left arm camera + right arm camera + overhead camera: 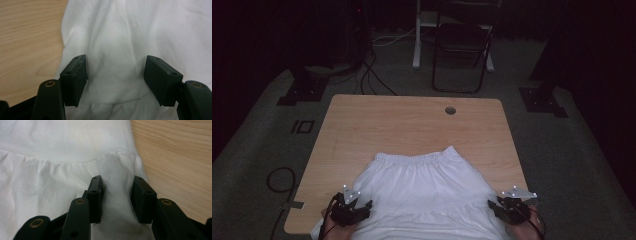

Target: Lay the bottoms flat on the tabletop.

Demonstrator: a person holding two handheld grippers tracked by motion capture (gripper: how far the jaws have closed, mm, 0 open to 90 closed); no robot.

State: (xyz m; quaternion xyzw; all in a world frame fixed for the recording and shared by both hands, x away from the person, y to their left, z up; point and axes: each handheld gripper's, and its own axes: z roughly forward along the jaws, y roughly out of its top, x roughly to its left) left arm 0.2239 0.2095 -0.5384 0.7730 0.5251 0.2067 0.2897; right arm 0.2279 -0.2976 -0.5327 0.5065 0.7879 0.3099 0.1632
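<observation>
While spread flat at six o'clock on the wooden surface (412, 120), white skirt (422, 190) not yet folded: left hand-held gripper (116, 75) gaping over cloth, right hand-held gripper (117, 195) narrowed around a raised hem fold.

Two hands enter from the near edge, each holding a black gripper. The left gripper (354, 209) sits near left, its jaws spread wide and angled toward the right. The right gripper (508, 207) sits near right, jaws narrower, angled left.
</observation>
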